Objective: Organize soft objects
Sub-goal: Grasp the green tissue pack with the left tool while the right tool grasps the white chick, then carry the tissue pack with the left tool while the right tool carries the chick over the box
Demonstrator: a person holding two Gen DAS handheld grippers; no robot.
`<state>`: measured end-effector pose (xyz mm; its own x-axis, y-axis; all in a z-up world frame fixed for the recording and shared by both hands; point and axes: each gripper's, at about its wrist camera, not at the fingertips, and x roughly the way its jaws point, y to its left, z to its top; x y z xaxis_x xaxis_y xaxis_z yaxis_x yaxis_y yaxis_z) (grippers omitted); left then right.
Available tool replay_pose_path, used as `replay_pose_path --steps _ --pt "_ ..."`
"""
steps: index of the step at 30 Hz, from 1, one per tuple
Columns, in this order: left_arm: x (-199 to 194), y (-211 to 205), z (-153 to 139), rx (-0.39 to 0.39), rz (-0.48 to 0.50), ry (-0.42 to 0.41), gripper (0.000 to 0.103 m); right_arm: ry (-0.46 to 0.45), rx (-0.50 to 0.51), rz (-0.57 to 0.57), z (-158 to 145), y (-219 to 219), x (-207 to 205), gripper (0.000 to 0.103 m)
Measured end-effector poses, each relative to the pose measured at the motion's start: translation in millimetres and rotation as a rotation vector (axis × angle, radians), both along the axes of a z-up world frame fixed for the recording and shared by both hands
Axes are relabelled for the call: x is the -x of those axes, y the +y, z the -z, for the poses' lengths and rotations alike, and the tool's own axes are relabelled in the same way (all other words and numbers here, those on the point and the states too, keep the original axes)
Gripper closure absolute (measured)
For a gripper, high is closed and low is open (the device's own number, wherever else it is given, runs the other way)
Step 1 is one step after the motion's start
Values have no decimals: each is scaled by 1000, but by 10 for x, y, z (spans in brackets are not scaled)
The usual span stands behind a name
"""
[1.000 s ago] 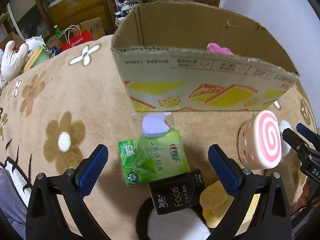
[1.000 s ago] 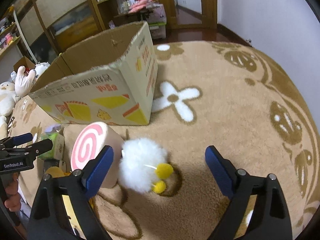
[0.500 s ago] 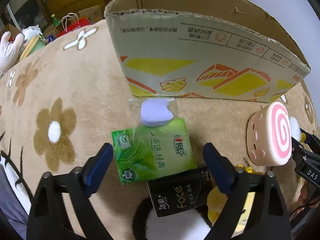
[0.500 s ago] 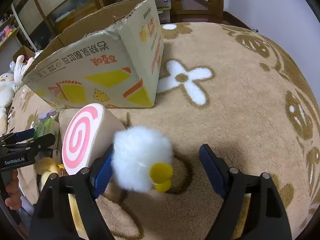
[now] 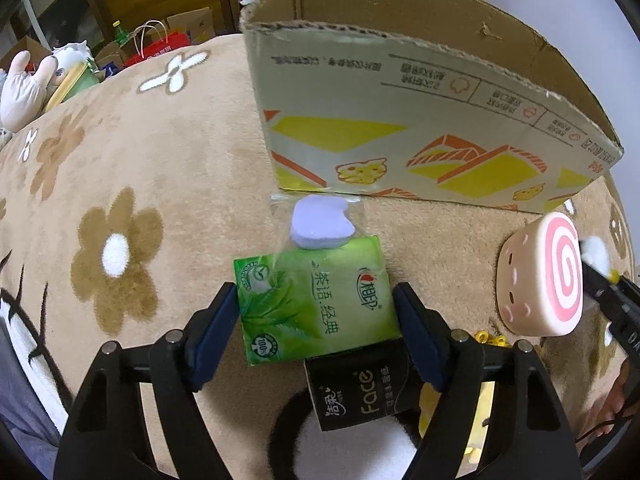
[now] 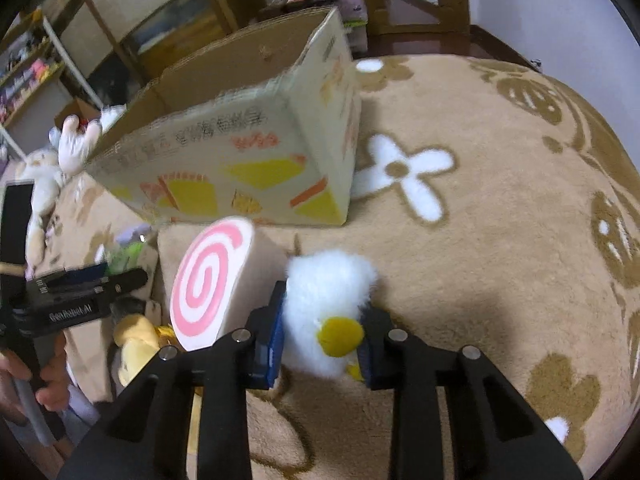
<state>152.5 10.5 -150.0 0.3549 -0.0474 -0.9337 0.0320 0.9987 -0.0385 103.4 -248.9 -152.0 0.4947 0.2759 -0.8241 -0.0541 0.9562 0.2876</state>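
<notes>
My left gripper [image 5: 316,320] is closed on a green tissue pack [image 5: 316,300] lying on the beige flower carpet; its blue pads touch both sides. A lilac soft piece in clear wrap [image 5: 322,222] lies just beyond it, and a black "Face" tissue pack [image 5: 356,394] lies partly under it. My right gripper [image 6: 320,332] is shut on a white fluffy duck toy [image 6: 326,288] with a yellow beak. A pink-swirl roll cushion [image 6: 208,284] stands beside the duck; it also shows in the left wrist view [image 5: 548,276]. An open cardboard box [image 5: 400,128] stands behind.
A yellow plush [image 6: 134,336] lies left of the right gripper, under the roll cushion. Stuffed animals [image 5: 24,88] and bags sit at the carpet's far left edge. Shelves and wooden furniture [image 6: 132,12] stand behind the box [image 6: 240,152]. A white wall is at right.
Both grippers moved forward and closed. The left one closed around the green tissue pack. The right one closed on the white duck toy.
</notes>
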Motion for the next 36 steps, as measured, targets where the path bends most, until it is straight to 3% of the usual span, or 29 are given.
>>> replay_pose_path --steps 8,16,26,36 --pt "139 30 -230 -2 -11 -69 26 -148 -35 56 -300 -157 137 72" --pt "312 64 -661 -1 10 -180 27 -265 -43 62 -560 -184 304 72" --pt "479 139 -1025 24 3 -252 27 -322 -36 60 -690 -157 416 71" --pt "582 -25 -1363 -34 48 -400 27 -453 -22 32 -1004 -64 520 71"
